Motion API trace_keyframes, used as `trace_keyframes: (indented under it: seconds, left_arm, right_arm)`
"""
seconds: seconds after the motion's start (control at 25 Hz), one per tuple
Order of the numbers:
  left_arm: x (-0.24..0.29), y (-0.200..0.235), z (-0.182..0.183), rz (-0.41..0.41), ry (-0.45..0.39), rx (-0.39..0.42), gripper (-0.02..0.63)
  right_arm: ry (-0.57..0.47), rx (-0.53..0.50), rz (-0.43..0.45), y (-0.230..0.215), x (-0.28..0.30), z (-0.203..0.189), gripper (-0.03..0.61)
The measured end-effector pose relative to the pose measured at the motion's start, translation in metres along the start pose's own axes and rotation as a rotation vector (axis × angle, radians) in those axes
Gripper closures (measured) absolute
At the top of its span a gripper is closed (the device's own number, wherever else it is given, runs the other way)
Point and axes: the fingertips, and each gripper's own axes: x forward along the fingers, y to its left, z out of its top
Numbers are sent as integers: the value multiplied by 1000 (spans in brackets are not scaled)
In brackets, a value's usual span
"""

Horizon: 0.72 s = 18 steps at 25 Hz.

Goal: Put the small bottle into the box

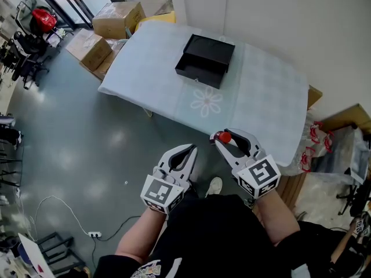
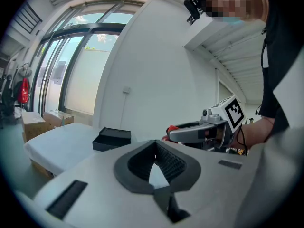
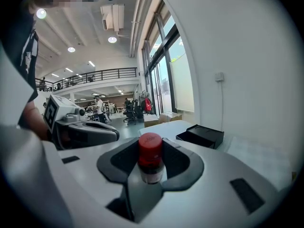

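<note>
Right gripper view: my right gripper is pinching the small bottle. The bottle stands upright between the two dark pads, red cap on top and a clear body below. In the left gripper view, my left gripper has its tips pressed together with nothing caught in the loop of the pads.

From the head view, both tools sit in the lower middle of the frame, the left one just beside the right and slightly lower. The red cap shows at the right gripper's tips, close to the near edge of the table, which wears a pale patterned cloth. The box is black and open, lying on that cloth in the upper middle of the frame, well apart from the bottle. Cardboard cartons are stacked on the grey floor at upper left.
</note>
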Motion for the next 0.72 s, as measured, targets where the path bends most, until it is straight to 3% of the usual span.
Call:
trace_keyframes:
  seconds: [0.72]
  left_arm:
    - [-17,56,11,-16,-2,-3,606]
  right_arm:
    - [18,2,-2,18,57,17,426]
